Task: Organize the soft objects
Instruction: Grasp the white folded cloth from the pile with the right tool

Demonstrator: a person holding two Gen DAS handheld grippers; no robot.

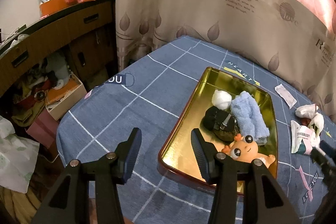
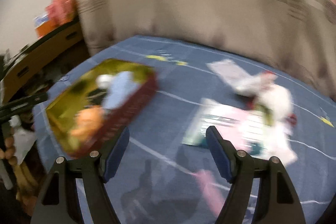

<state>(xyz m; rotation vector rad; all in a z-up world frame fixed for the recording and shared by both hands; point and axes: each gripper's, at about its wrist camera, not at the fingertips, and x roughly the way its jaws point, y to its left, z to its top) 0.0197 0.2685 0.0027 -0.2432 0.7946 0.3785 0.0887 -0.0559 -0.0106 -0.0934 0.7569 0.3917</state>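
Observation:
A gold tin tray (image 1: 184, 117) lies on the blue checked cloth. In it are a white cotton ball (image 1: 221, 99), a folded light-blue towel (image 1: 248, 117), a black soft pouch (image 1: 219, 123) and an orange squeaky doll (image 1: 247, 150). My left gripper (image 1: 166, 134) is open and empty, over the tray's near left rim. In the blurred right wrist view the tray (image 2: 63, 106) is at left. My right gripper (image 2: 168, 133) is open and empty above the cloth, beside a pink-and-white packet (image 2: 231, 129) and white soft items (image 2: 277, 98).
A white sachet (image 1: 285, 96), white crumpled items (image 1: 306, 110) and a printed packet (image 1: 302, 140) lie right of the tray. A curtain hangs behind the table. A wooden cabinet (image 1: 58, 35) and boxes of clutter (image 1: 63, 93) stand at left.

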